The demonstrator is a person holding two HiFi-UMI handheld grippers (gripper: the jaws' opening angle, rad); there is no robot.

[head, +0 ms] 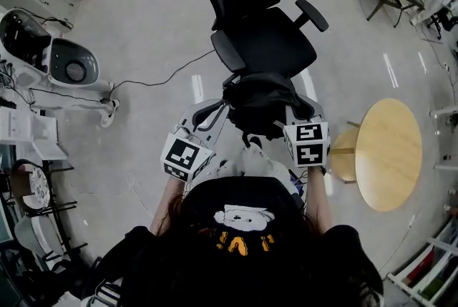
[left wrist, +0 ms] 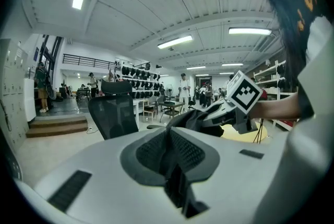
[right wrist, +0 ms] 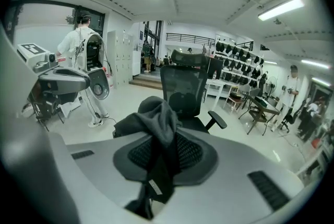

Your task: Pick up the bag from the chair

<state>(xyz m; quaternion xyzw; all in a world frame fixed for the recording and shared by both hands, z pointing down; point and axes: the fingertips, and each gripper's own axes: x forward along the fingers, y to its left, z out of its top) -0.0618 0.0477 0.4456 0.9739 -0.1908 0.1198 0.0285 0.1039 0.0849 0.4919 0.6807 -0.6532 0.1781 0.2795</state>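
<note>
My left gripper (left wrist: 169, 157) and right gripper (right wrist: 156, 160) each pinch the bag (head: 261, 101), one per side to share its weight; mid-frame, it seems clear of the chair (head: 268, 41).

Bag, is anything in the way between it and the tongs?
No, nothing visible is. The left tongs and the right tongs are both shut on the black bag, which hangs between them just in front of the chair.
</note>
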